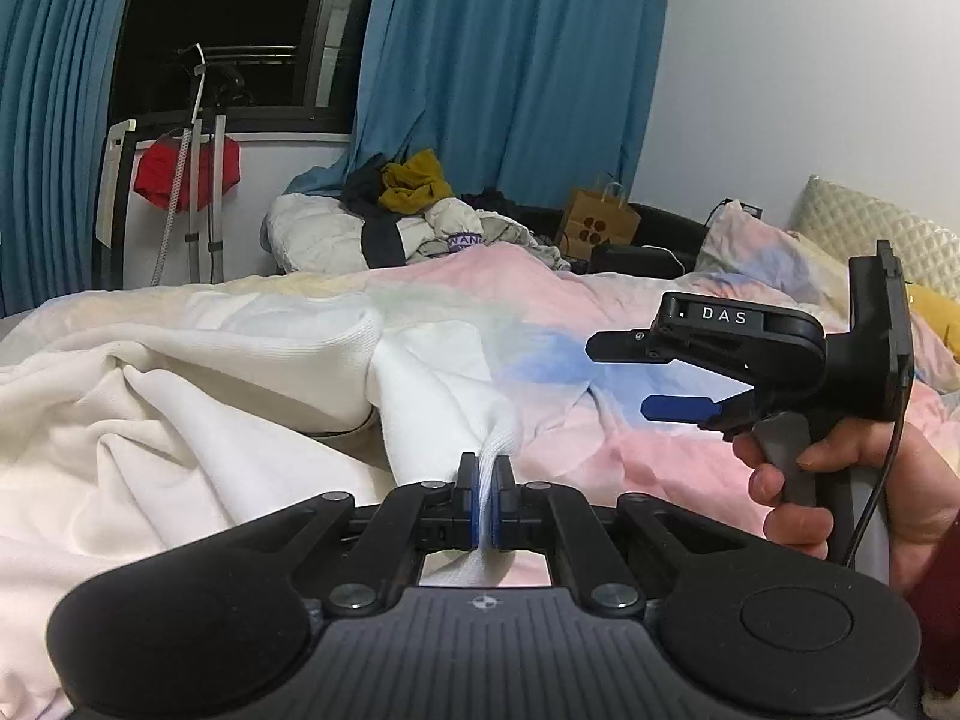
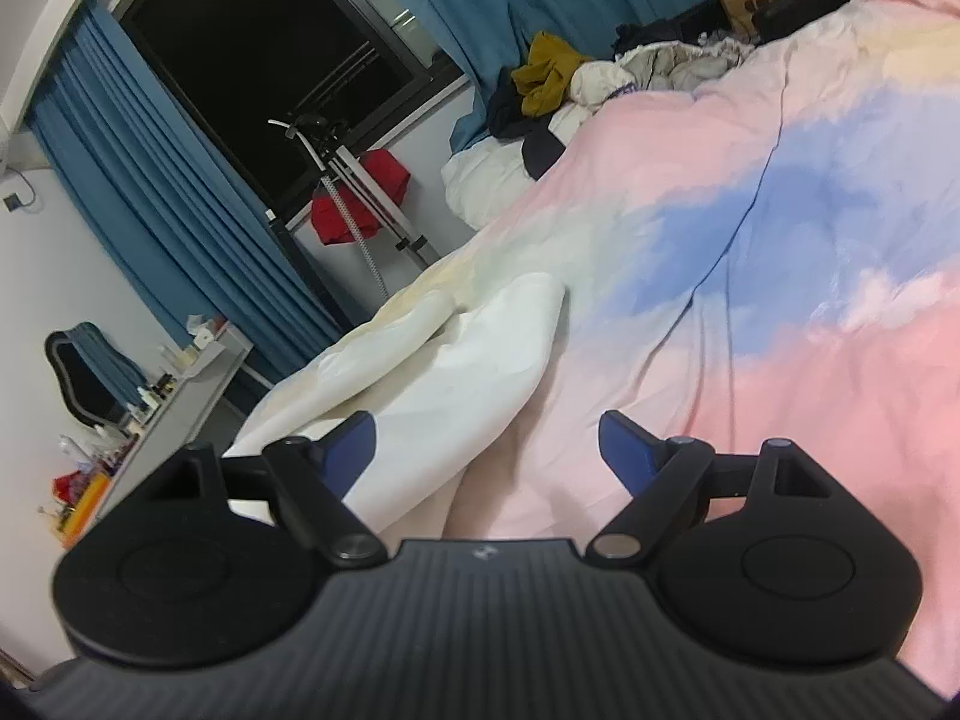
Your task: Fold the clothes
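Note:
A white garment [image 1: 198, 396] lies rumpled across the left half of a bed. My left gripper [image 1: 487, 468] is shut on a bunched white edge of it, the cloth pinched between the blue pads and drawn taut. My right gripper [image 1: 624, 375] hovers over the bedcover to the right, turned on its side, its jaws apart with nothing between them. In the right wrist view the right gripper [image 2: 487, 435] stands open above the cover, and the white garment [image 2: 420, 372] lies just beyond its left finger.
The bed wears a pink, blue and yellow cover [image 1: 600, 300]. A heap of clothes [image 1: 414, 210] and a paper bag [image 1: 597, 225] sit at its far side, pillows [image 1: 864, 228] at right. Blue curtains, a stand with a red cloth [image 1: 186, 171] and a cluttered dresser [image 2: 156, 396] lie beyond.

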